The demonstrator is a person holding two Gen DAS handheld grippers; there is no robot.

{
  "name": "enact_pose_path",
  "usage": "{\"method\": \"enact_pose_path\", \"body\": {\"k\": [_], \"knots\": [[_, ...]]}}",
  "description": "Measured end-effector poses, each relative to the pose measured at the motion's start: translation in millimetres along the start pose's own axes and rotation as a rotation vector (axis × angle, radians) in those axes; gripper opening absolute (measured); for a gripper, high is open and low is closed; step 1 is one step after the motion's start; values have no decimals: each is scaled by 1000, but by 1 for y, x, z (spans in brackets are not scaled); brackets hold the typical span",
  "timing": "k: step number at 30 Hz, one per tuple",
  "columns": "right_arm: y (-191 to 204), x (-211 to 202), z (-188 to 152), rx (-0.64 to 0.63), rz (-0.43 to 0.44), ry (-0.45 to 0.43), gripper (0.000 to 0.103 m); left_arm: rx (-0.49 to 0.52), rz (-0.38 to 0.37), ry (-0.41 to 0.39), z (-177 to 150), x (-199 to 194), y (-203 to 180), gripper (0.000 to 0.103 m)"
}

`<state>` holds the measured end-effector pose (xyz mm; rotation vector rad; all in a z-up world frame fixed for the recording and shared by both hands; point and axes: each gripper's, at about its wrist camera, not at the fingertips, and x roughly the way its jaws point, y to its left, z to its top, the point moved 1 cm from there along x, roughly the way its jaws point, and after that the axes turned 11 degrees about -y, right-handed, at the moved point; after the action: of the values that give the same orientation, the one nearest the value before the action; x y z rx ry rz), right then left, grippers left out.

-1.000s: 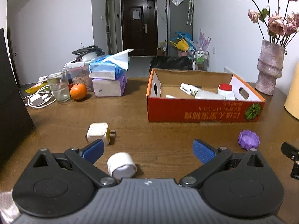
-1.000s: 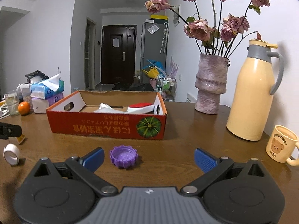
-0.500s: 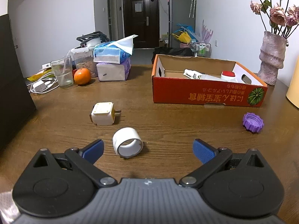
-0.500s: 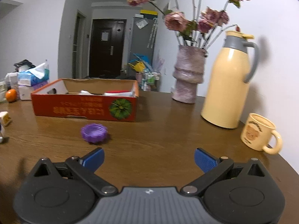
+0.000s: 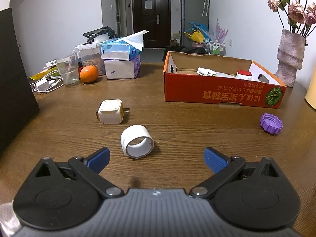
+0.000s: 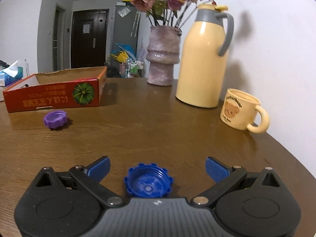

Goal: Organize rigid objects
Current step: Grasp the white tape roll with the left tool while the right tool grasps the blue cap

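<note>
Left tongs point(image 5: 156, 159): spread wide, holding nothing. The white tape roll point(image 5: 137, 143) lies on its side on the worktop point(image 5: 177, 122), just ahead between the tips, toward 11 o'clock. It is judged light, stiff and free to roll; grip it across the outer band, not the open ends.

Right tongs point(image 6: 157, 166): spread wide, holding nothing. The blue cap point(image 6: 148, 182) sits thread-side up between the arms, at 6 o'clock of the tips. It is a light, rigid part; its notched rim offers grip.

Surroundings: the white charger point(image 5: 110, 111) lies at 11 o'clock, near the roll. The purple cap point(image 5: 271, 123) is well apart at 2 o'clock. The orange box point(image 5: 223, 92), probably the collection point, stands at 1 o'clock with an unobstructed path. The mug point(image 6: 240, 109) and flask point(image 6: 204, 59) stand at 1 o'clock of the right tongs; both could tip.
</note>
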<state>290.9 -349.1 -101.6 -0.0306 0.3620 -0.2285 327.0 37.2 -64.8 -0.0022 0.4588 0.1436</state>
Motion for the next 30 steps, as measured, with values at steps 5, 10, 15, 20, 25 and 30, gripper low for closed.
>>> {"method": "enact_pose_path", "body": {"k": [5, 10, 15, 20, 25, 30], "knots": [[-5, 6, -6, 21, 30, 56, 95, -1, 6, 3, -1, 1, 1, 103], [-3, 13, -10, 36, 56, 110, 58, -11, 10, 11, -1, 5, 4, 103], [-1, 14, -11, 41, 64, 92, 53, -17, 12, 24, -2, 11, 7, 103], [3, 11, -6, 51, 60, 45, 53, -19, 20, 30, -2, 17, 12, 103], [6, 11, -1, 68, 55, 14, 53, -26, 30, 39, -1, 27, 21, 103], [8, 12, 2, 83, 50, -9, 53, -15, 45, 41, 0, 38, 24, 103]]}}
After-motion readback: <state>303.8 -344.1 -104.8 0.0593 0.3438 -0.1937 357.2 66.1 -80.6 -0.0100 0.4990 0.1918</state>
